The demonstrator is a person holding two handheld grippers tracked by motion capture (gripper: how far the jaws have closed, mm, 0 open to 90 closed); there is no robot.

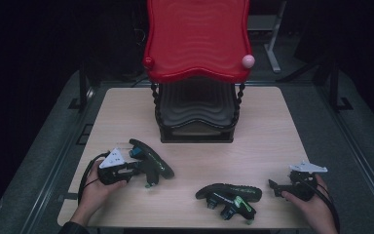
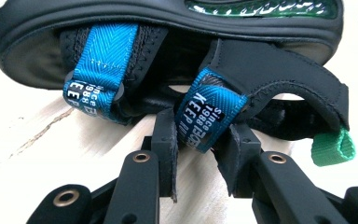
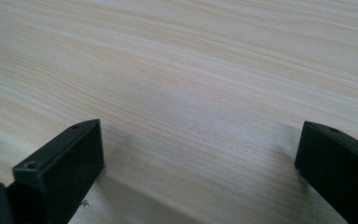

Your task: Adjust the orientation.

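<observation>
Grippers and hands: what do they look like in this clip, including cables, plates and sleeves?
Both the left gripper and the right gripper are black, each topped by a pale grey three-cornered plate and trailing a looped black cable. Brass-coloured rivets dot the left one's linkages. The jaws are flat black blocks. A dark cuff shows at the left forearm.

a: how many sandals are on the bench (image 1: 268, 126)?

b: two. one sandal (image 1: 151, 158) lies near the front left of the rack, the other sandal (image 1: 230, 196) near its front right.

a: how many racks?

b: one, a black rack (image 1: 195, 114), with one red tray (image 1: 196, 39) on top of it.

a: how many knobs on the tray's front corners?

b: two: one red knob (image 1: 148, 62), one pink knob (image 1: 248, 61).

a: grippers?

b: two. the left gripper (image 1: 126, 166) sits left of the rack's front, the right gripper (image 1: 278, 187) right of it.

a: blue loops on the nearer sandal, from the left gripper view?

b: two blue loops (image 2: 100, 70), plus one green tab (image 2: 333, 148).
</observation>
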